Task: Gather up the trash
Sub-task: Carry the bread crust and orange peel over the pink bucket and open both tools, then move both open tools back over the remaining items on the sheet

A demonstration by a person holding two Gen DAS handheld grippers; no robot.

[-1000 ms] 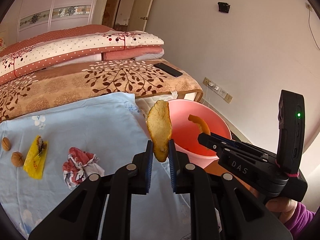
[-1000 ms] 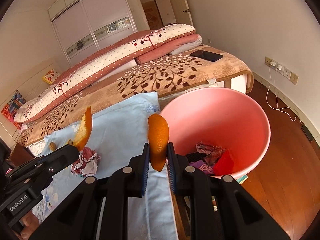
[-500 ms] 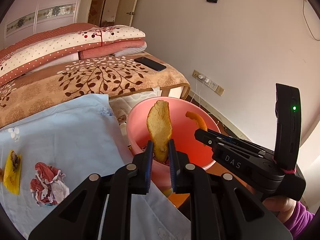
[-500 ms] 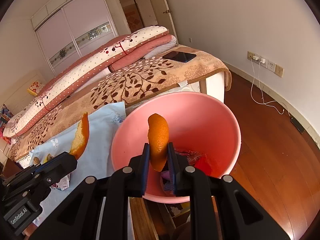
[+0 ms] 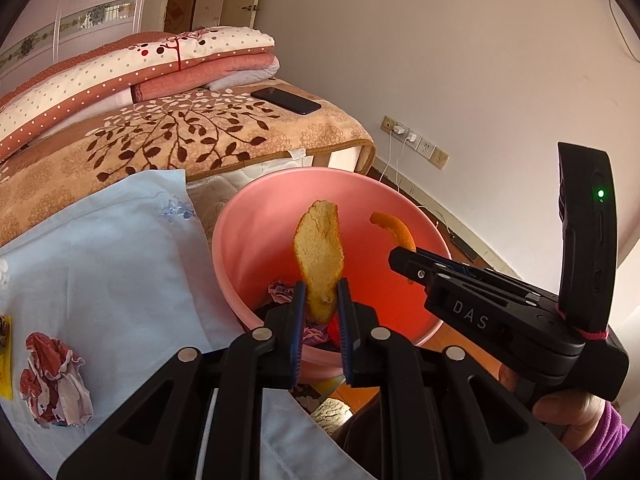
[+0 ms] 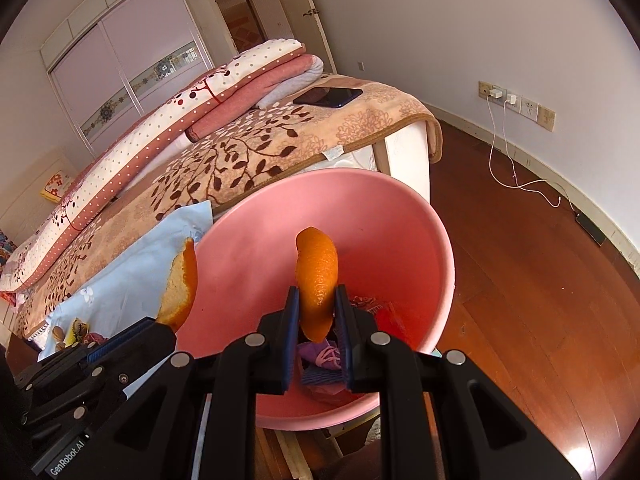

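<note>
Setting: a home bedroom. A bed (image 6: 280, 148) is occupying the room's centre, carrying a leaf-patterned blanket (image 5: 180, 136) and folded dotted quilts (image 6: 168, 120). A phone (image 5: 286, 101) is lying on the bed's far corner. Sliding wardrobe doors (image 6: 120, 68) are standing behind the bed. Wall sockets (image 6: 516, 106) with charging cables are sitting right of the bed, above wooden flooring (image 6: 520, 280).

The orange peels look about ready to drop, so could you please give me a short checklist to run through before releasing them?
1. Left gripper grips its peel: ok.
2. Right gripper grips its orange peel: ok.
3. Right peel over the pink bucket: ok.
4. Left peel over the bucket opening: ok, it seems.
5. Bucket has room: ok, only some wrappers at the bottom.
6. Table cleared: not ok, crumpled wrapper remains on the blue cloth.
</note>
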